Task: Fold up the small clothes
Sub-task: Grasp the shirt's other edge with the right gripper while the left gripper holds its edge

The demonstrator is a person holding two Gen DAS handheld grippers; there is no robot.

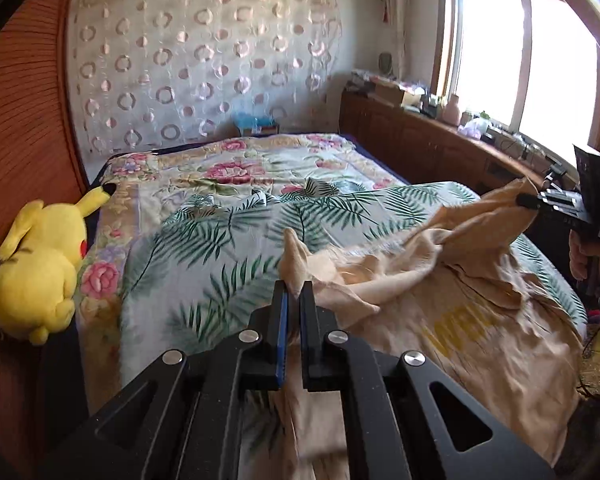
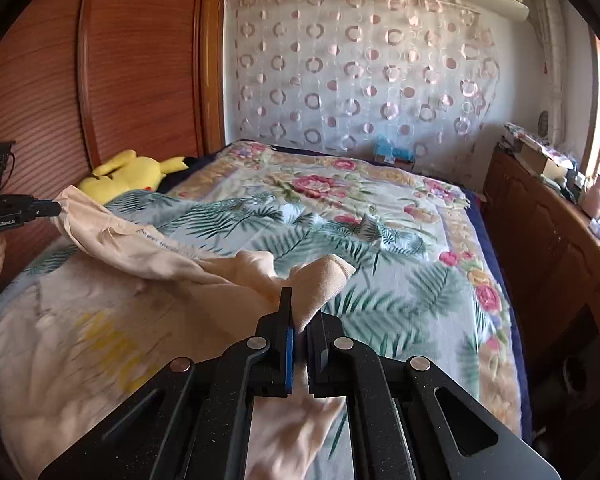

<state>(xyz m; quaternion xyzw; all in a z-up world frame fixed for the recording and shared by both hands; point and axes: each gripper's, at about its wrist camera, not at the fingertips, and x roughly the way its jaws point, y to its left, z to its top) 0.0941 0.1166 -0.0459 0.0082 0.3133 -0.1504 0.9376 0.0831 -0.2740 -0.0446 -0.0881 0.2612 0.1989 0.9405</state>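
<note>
Fingers of both grippers, left point(image 1: 294, 294) and right point(image 2: 302, 322), pinching peach shirt point(image 1: 480, 312) edges, lifted above bedspread point(image 1: 236, 216), free room ahead

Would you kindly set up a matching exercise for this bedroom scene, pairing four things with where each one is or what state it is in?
Things:
1. peach shirt
2. yellow plush toy
3. left gripper
4. cluttered wooden cabinet

Places or states:
A. lies at the bed's edge by the wooden headboard
B. stands along the wall under the window
C. spread on the leaf-print bedspread, pinched at two corners
D. shut on a fold of cloth

Pairs: 1-C, 2-A, 3-D, 4-B
</note>
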